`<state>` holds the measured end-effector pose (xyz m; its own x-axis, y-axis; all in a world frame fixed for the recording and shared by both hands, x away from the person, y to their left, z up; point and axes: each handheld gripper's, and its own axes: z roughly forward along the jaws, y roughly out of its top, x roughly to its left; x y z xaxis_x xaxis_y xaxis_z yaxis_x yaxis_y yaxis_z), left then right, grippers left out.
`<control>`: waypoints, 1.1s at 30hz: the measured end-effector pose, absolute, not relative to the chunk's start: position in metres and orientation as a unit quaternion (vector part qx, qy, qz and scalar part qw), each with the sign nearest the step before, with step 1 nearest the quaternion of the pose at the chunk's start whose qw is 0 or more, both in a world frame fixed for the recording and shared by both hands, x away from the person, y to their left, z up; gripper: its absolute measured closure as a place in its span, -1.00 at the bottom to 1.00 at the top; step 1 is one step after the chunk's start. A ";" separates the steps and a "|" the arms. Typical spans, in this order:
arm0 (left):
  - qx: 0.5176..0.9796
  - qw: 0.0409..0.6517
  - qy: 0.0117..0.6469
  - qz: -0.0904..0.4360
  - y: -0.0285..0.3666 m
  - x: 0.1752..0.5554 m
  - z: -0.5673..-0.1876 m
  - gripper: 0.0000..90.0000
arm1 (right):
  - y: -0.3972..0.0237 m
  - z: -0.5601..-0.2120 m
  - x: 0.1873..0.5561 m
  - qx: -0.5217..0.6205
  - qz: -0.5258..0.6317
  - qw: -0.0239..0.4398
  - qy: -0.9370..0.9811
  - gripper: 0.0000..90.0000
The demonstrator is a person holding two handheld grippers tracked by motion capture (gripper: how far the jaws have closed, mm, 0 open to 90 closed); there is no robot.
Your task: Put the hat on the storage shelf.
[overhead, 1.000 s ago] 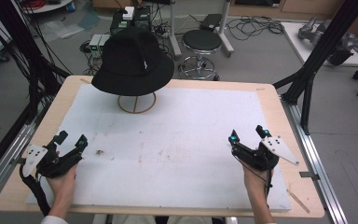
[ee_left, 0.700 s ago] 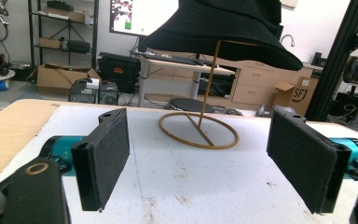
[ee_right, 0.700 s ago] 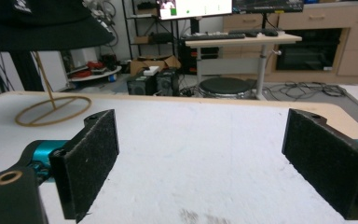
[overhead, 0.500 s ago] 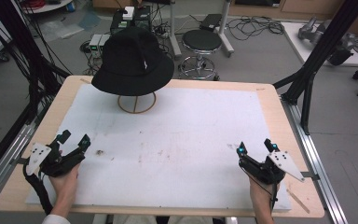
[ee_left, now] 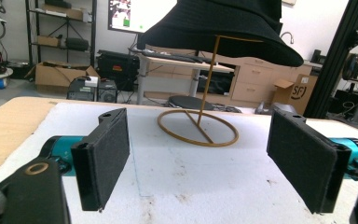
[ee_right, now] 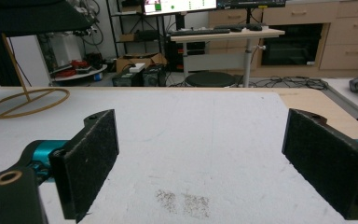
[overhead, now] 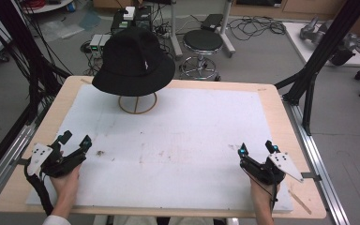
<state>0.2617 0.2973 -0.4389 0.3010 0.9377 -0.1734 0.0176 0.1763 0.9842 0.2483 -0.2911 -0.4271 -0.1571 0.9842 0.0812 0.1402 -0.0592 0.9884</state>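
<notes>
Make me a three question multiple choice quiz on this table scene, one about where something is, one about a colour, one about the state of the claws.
1. Where does the hat sit?
A. flat on the white mat
B. on a wire stand at the far left of the table
C. held in the right claw

2. What colour is the hat?
A. black
B. red
C. white

3. How do the two claws stand?
A. both shut on the hat
B. left shut, right open
C. both open and holding nothing

Answers:
1 B: the high view shows the hat raised on the gold wire stand, whose ring rests on the white mat at the far left.
2 A: it is black in the high view and the left gripper view.
3 C: the left claw and right claw each show jaws spread wide with bare mat between.
</notes>
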 end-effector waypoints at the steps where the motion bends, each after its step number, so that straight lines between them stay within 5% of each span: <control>1: 0.522 0.615 0.458 0.373 0.297 0.262 -0.439 -0.53 | -0.291 -0.427 0.249 0.506 0.522 0.405 0.555 -0.78; 33: 0.518 0.615 0.463 0.373 0.301 0.264 -0.440 -0.53 | -0.297 -0.430 0.252 0.520 0.524 0.391 0.550 -0.78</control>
<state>0.2637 0.3012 -0.4399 0.2922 0.9385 -0.1837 0.0213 0.1857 0.9824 0.2523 -0.2967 -0.4304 -0.1544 0.9812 0.1157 0.1615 -0.0905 0.9827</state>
